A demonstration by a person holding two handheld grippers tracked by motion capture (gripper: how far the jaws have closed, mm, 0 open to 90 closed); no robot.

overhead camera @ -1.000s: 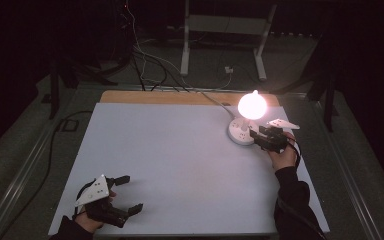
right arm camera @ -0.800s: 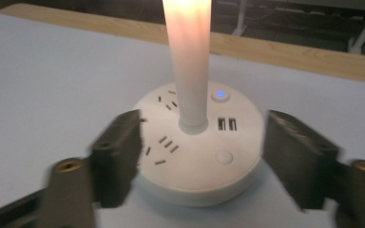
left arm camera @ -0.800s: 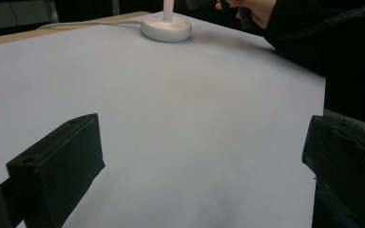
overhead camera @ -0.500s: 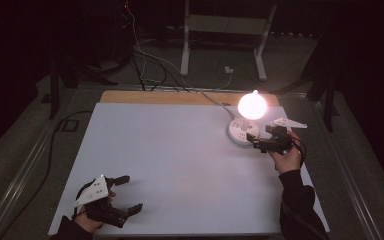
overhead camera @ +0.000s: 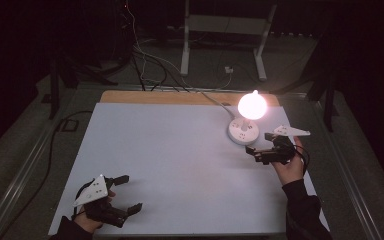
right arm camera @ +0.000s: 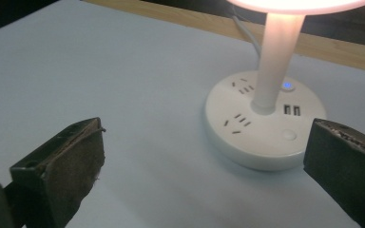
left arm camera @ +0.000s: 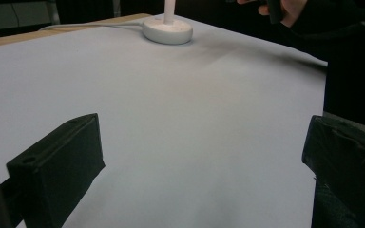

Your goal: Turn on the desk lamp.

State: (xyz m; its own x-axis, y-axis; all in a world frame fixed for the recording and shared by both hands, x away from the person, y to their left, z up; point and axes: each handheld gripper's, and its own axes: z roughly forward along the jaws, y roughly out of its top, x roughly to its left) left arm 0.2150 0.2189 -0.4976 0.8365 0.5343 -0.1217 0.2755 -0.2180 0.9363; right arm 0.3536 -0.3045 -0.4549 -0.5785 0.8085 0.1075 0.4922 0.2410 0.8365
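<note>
Lamp [overhead camera: 245,122] stands lit near the far right part of your desk [overhead camera: 180,165], and your right claw [overhead camera: 260,143] sits just beside its base, on the near right side. That claw has its jaws spread wide with nothing between them. In the right gripper view the two black jaws frame the lamp's round white base [right arm camera: 265,126], which lies a short way ahead and is not touched by either jaw. The base carries socket slots, a pair of USB ports, a small blue light [right arm camera: 287,86] and a round button. A white stem [right arm camera: 275,52] rises from its middle to the glowing shade [overhead camera: 252,105]. A white cord [overhead camera: 215,100] runs from the base toward the desk's far wooden edge [overhead camera: 180,97].

Your left claw [overhead camera: 129,192] is at the near left corner of the desk, well apart from the lamp. Its jaws are also spread wide and hold nothing, with the grey three-cornered plate [overhead camera: 92,190] showing on top. In the left gripper view the bare white surface stretches ahead to the lamp base, and your right hand [left arm camera: 290,9] shows at the top right
</note>
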